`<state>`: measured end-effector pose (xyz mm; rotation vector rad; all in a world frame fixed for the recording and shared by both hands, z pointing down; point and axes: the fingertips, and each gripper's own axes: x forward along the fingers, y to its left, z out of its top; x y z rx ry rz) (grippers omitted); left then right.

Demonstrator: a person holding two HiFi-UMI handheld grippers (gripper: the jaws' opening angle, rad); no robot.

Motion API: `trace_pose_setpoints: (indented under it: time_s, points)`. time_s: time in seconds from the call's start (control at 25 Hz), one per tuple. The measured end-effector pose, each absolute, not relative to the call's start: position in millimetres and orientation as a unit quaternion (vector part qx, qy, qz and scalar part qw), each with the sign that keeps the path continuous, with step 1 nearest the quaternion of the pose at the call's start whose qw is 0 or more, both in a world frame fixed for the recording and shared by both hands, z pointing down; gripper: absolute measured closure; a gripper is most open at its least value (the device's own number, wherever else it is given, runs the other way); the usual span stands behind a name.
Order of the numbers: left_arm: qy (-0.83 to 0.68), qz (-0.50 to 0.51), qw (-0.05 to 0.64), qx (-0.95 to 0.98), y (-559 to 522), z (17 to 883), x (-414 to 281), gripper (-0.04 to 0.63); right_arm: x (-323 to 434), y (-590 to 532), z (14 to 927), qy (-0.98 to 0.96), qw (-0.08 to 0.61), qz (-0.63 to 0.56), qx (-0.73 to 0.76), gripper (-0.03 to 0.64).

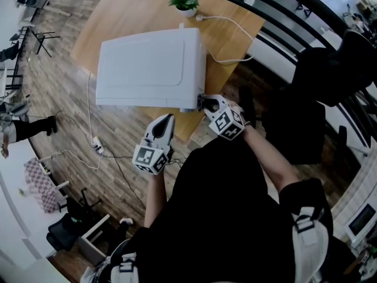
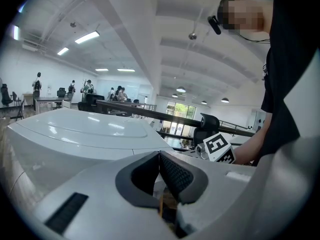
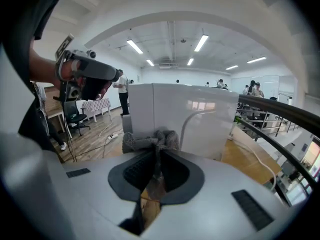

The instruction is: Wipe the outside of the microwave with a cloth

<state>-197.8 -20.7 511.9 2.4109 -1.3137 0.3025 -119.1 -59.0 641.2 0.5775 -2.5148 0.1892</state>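
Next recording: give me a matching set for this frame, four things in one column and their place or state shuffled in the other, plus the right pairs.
Things:
1. microwave
2. cloth
3. left gripper
4. potted plant

Place or state:
A. on the far side of the table
B. jaws together, nothing between them
C. clamped in the right gripper
D. white, in the middle of the wooden top

Pairs: 1-D, 2-C, 3-B, 4-A

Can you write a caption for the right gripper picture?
Right gripper shut on a grey cloth, right up by the white microwave.
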Motion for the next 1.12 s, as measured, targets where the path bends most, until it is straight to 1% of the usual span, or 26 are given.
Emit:
trace_pose_setpoints:
  time_s: [0.44,1.12]
  points:
    - [-0.466,0.112,0.19,0.857,-20.2,517.1,-200.4,0.592,-119.6,-53.0,678.7,-0.927,0.296,0.106,0.203,0.589]
    - [-0.474,0.12,0.205,0.848,-18.1,520.0,-207.6,0.592,-117.2,-78.2,701.5,-0.92,0.324,0.101,0.195,0.588]
